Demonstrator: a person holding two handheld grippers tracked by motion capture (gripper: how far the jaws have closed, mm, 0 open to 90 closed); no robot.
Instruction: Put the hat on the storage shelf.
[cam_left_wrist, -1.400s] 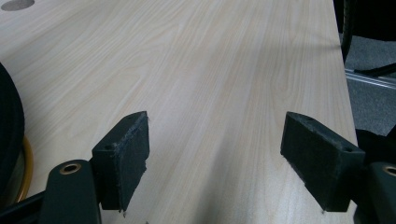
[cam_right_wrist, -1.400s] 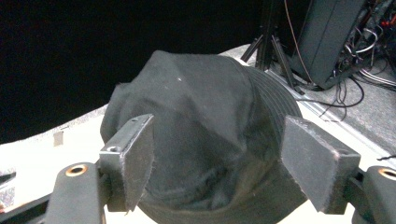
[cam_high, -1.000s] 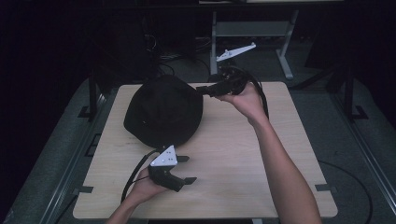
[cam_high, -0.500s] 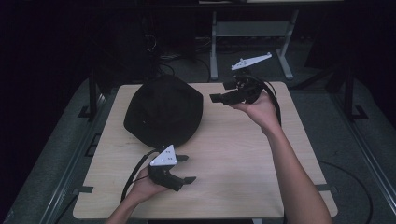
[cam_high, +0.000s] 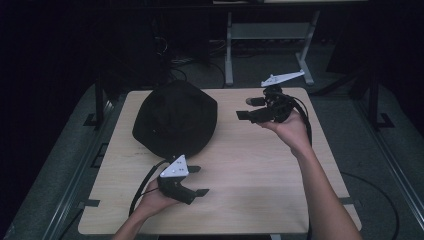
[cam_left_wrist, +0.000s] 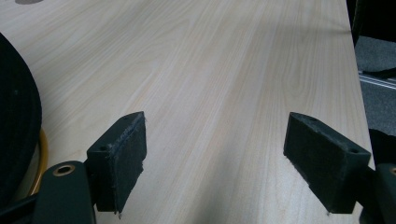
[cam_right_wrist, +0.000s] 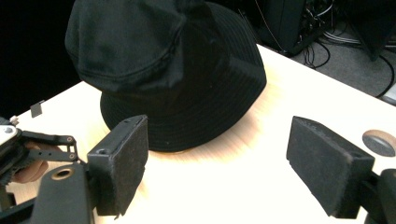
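Observation:
A black bucket hat (cam_high: 175, 120) lies on the back left part of the light wooden table (cam_high: 260, 170). In the right gripper view the hat (cam_right_wrist: 168, 70) sits ahead, its crown crumpled. My right gripper (cam_high: 250, 108) is held above the table to the right of the hat, apart from it, pointing at it with its jaws wide open and nothing between them (cam_right_wrist: 217, 128). My left gripper (cam_high: 197, 181) rests near the front edge just below the hat's brim, open and empty (cam_left_wrist: 217, 126). The brim's edge (cam_left_wrist: 14, 130) shows at the left, with a yellow rim beneath it.
A grey round grommet (cam_right_wrist: 379, 142) is set in the tabletop near the back. A metal stand (cam_high: 270, 35) and cables sit on the floor behind the table. The table's right edge (cam_left_wrist: 352, 56) drops to grey floor.
My right gripper has drawn back from the hat's right edge, moving right and toward the person. The left gripper and the hat have stayed put.

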